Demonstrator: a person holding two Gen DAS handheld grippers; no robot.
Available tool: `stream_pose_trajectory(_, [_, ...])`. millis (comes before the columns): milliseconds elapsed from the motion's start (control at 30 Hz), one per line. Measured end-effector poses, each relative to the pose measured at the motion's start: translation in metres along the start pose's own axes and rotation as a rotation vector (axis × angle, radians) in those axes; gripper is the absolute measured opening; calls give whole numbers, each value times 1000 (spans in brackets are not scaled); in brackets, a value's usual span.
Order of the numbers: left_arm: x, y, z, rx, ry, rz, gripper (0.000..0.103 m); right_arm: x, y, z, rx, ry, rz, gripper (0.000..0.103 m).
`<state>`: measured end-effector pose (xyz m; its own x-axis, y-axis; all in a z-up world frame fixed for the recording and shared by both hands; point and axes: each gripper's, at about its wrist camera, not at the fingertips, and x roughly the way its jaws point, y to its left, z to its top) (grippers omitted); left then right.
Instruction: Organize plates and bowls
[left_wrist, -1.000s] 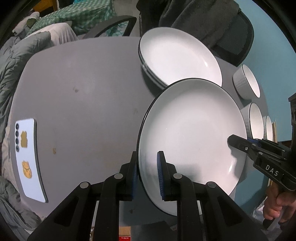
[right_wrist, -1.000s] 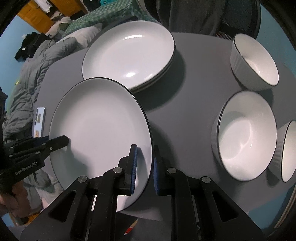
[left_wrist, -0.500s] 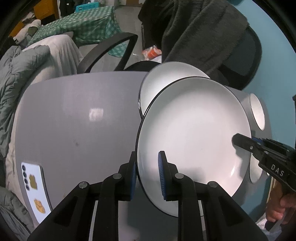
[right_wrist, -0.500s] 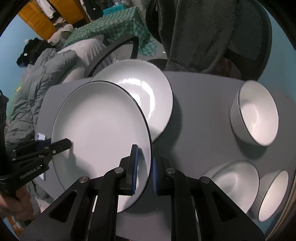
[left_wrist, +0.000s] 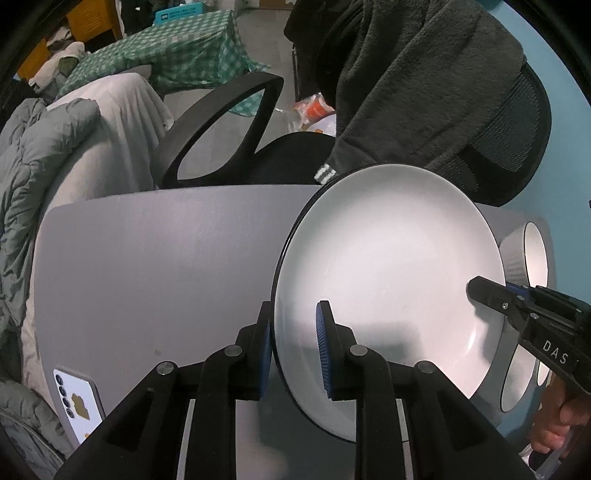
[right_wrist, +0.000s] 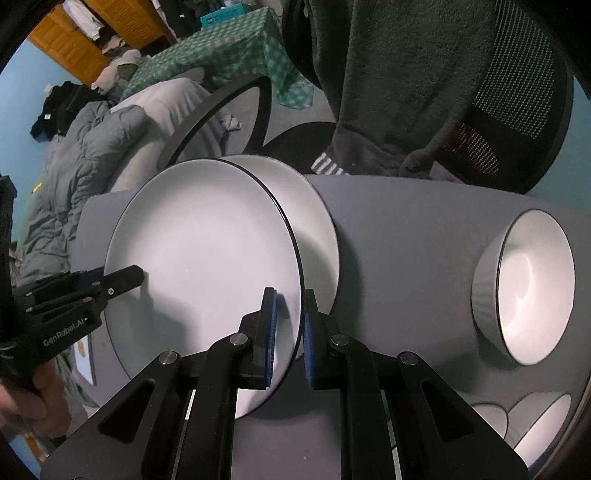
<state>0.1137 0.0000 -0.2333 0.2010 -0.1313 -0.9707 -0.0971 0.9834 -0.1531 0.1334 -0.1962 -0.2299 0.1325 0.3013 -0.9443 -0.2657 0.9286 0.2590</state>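
Note:
Both grippers hold one white plate with a black rim (left_wrist: 388, 280) by opposite edges, lifted above the grey table (left_wrist: 155, 258). My left gripper (left_wrist: 293, 347) is shut on its left rim. My right gripper (right_wrist: 288, 328) is shut on its right rim; the plate shows there too (right_wrist: 207, 266). A stack of like plates (right_wrist: 317, 225) lies on the table just behind and under the held plate. A white ribbed bowl (right_wrist: 524, 284) stands to the right, and two more bowls (right_wrist: 535, 417) sit at the near right edge.
A phone (left_wrist: 77, 406) lies at the table's near left corner. A black office chair (left_wrist: 229, 122) draped with a dark fleece (left_wrist: 413, 81) stands behind the table. A grey duvet (left_wrist: 33, 158) lies to the left.
Both grippers have carried the plate up and away toward the stack at the back; it now covers most of the stack. The view has tilted up to show the chair.

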Motion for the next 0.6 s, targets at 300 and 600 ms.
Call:
stream_pose_trajectory(300, [8, -5, 9, 6, 27, 23, 22, 6, -7, 13, 0, 19, -7, 13])
stream_pose_trajectory(600, [14, -16, 6, 74, 32, 87, 21, 10, -5, 17, -22, 36, -45, 13])
